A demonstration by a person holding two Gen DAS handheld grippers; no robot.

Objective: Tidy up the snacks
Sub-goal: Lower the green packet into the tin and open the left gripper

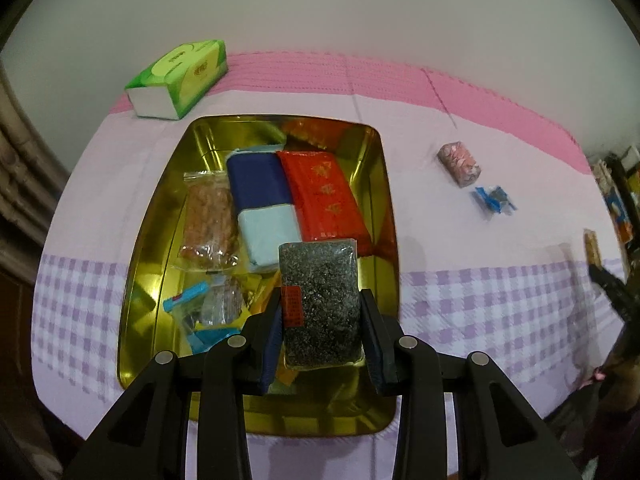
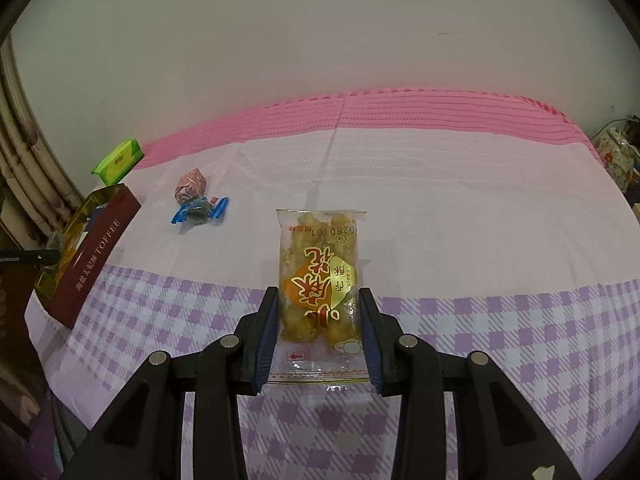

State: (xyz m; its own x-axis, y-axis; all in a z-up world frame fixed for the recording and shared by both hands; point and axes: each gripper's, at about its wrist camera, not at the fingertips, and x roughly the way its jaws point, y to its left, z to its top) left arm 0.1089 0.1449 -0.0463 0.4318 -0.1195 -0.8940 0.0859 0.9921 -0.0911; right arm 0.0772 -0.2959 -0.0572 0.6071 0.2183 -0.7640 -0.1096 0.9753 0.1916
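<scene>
My left gripper (image 1: 320, 316) is shut on a clear pack of dark seeds (image 1: 318, 304) and holds it over the near end of the gold tin (image 1: 140, 280). The tin holds a red pack (image 1: 324, 196), a blue and white pack (image 1: 262, 204), a bag of orange snacks (image 1: 210, 220) and small wrapped sweets (image 1: 208, 312). My right gripper (image 2: 319, 328) is shut on a clear pack of fried yellow snacks (image 2: 318, 284) above the checked cloth. The tin (image 2: 76, 236) shows at the far left of the right wrist view.
A pink wrapped snack (image 1: 459, 164) (image 2: 190, 187) and a blue wrapped sweet (image 1: 494, 199) (image 2: 200, 211) lie on the cloth to the right of the tin. A green tissue pack (image 1: 180, 78) (image 2: 118, 160) sits at the back left. The wall runs behind the table.
</scene>
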